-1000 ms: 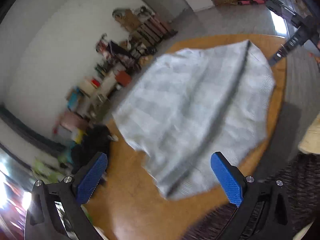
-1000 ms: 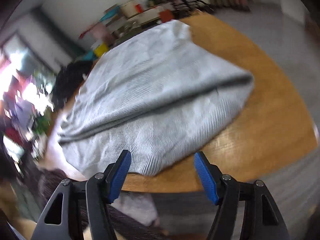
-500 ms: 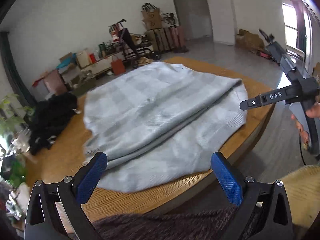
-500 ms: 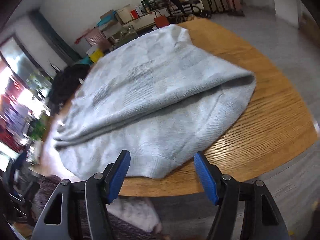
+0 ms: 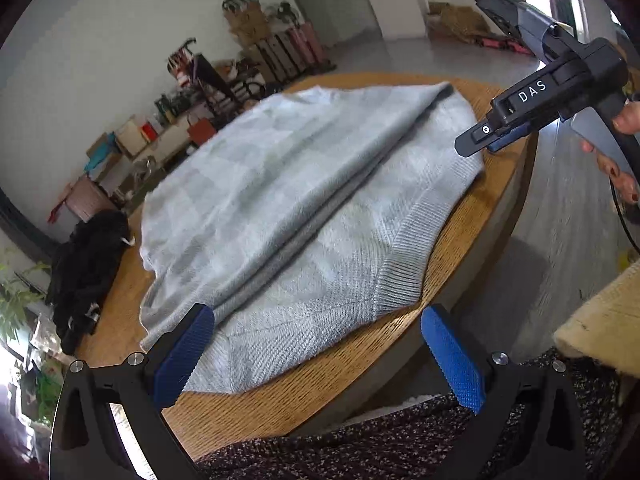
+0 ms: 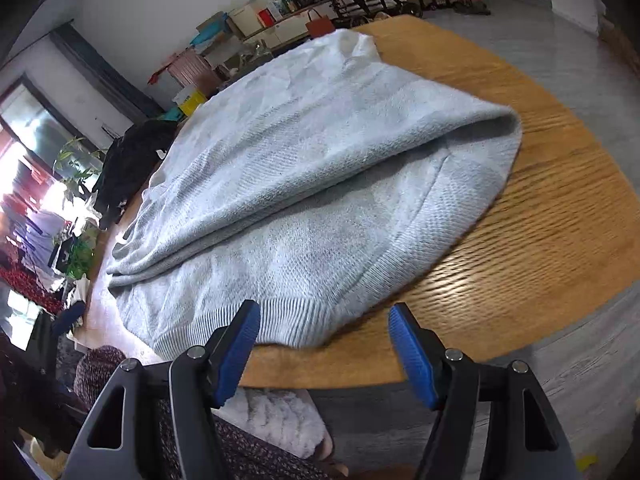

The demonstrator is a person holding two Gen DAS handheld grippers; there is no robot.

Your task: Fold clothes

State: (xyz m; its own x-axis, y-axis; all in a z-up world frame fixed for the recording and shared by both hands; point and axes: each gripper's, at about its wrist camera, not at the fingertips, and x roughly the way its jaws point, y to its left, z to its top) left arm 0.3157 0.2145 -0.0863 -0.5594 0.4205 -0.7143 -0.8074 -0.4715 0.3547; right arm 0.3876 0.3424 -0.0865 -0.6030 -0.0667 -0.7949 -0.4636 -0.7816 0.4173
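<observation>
A light grey checked knit sweater lies folded once lengthwise on a round wooden table, with a long fold ridge down its middle and the ribbed hem at the near edge. It also shows in the right wrist view. My left gripper is open and empty, just above the sweater's near corner. My right gripper is open and empty over the ribbed hem at the table's near edge. The right gripper also shows in the left wrist view, beside the sweater's right end.
A black garment lies bunched at the table's left side, also in the right wrist view. The table edge runs close below my grippers. Shelves, boxes and plants line the far wall. My patterned clothing fills the bottom of both views.
Both grippers have swung and dropped closer to the sweater's near hem. The sweater has not moved. Both grippers stay open.
</observation>
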